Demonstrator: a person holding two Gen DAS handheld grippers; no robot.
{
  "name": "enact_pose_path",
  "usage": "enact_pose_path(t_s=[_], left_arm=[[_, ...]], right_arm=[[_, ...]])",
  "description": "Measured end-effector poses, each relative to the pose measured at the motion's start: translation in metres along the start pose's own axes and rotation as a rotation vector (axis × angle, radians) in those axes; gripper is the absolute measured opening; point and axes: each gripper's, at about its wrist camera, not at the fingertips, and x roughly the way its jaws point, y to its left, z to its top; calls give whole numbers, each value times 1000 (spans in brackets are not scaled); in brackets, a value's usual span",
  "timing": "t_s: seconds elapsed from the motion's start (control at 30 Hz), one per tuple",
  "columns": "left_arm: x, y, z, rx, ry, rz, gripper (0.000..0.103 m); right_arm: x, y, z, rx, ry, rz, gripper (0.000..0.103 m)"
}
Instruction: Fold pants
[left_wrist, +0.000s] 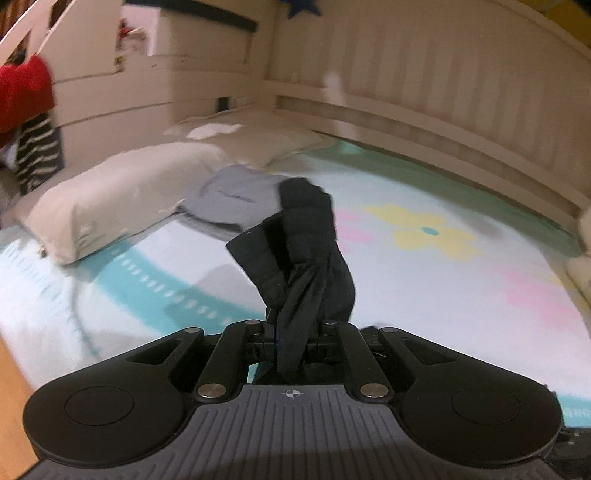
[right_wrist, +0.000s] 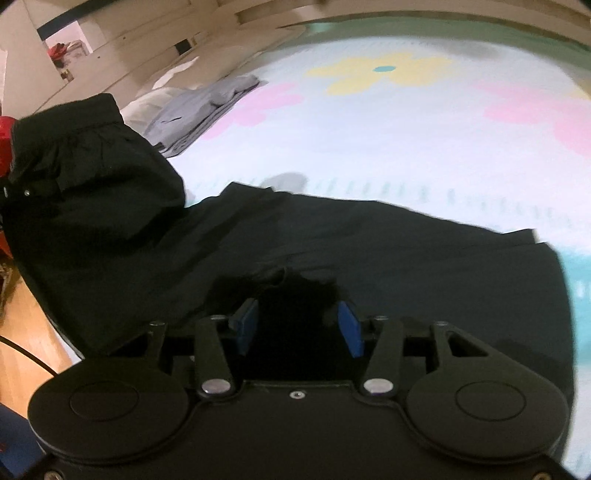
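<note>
The black pants lie spread across the near part of a bed with a pastel flower sheet. My left gripper is shut on the pants' ribbed waistband, which stands up bunched in front of the camera, lifted above the sheet. The same raised part shows at the left of the right wrist view. My right gripper has its blue pads set apart with a bunch of black cloth between them, low over the pants.
A folded grey garment lies by a beige pillow further up the bed. A white slatted bed rail runs behind. Red and striped clothes hang at the left. Wooden floor lies beside the bed.
</note>
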Motion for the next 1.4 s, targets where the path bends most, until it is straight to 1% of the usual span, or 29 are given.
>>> enact_pose_path(t_s=[0.07,0.17,0.27,0.33,0.37,0.4,0.43,0.47,0.5,0.53,0.57,0.67,0.77,0.8,0.83,0.87,0.9,0.93,0.97,1.0,1.03,1.07,1.1,1.13,1.2,1.27,1.37,1.4], left_arm=[[1,16,0,-37,12,21,8],[5,33,0,-71,31,56,8],[12,50,-2,-109,66,77,8],[16,58,-4,-132,86,83,8],[18,61,-4,-139,94,86,8],[18,63,-5,-146,99,87,8],[18,66,-5,-156,104,86,8],[18,67,-5,-162,105,83,8],[17,68,-6,-164,105,81,8],[17,69,-6,-164,105,80,8],[16,69,-6,-164,105,79,8],[15,68,-6,-156,103,80,8],[13,68,-7,-152,100,76,8],[13,67,-7,-149,100,78,8],[14,68,-7,-150,101,80,8],[14,68,-7,-156,102,79,8],[14,68,-8,-159,103,77,8],[15,68,-8,-157,103,77,8],[15,68,-8,-157,103,79,8],[14,68,-8,-160,103,79,8],[14,67,-8,-160,101,77,8],[14,67,-8,-158,100,76,8],[14,67,-8,-152,98,75,8],[14,66,-8,-146,96,74,8],[13,67,-8,-142,94,70,8],[14,68,-8,-141,94,66,8],[14,68,-8,-144,97,66,8],[15,69,-7,-143,98,66,8]], right_arm=[[8,5,-1,2,10,16,83],[21,14,-3,-3,38,24,83],[29,22,-7,-18,56,16,89],[34,27,-10,-39,63,-4,89],[37,30,-11,-58,69,-25,86],[41,32,-13,-77,75,-47,65],[43,35,-14,-102,85,-76,52],[46,37,-14,-126,88,-99,40],[45,39,-14,-130,76,-92,34],[43,39,-12,-115,61,-81,31],[41,40,-10,-101,46,-68,15],[36,48,-3,-99,-9,-35,14],[40,56,2,-92,-25,7,14],[40,59,2,-104,-26,25,13],[41,63,2,-124,-23,23,13],[41,67,2,-150,-27,-8,20],[40,68,4,-165,-35,-31,42],[38,68,4,-174,-46,-61,59],[36,65,4,-167,-68,-94,95],[34,62,3,-149,-95,-117,97],[32,59,1,-132,-124,-135,93],[34,57,-1,-129,-120,-144,88],[39,56,-1,-141,-91,-136,82],[43,56,-2,-151,-69,-130,80],[49,56,-6,-157,-55,-146,70],[54,54,-8,-155,-46,-159,63],[58,49,-7,-153,-48,-201,42],[58,46,-7,-148,-42,-206,37]])
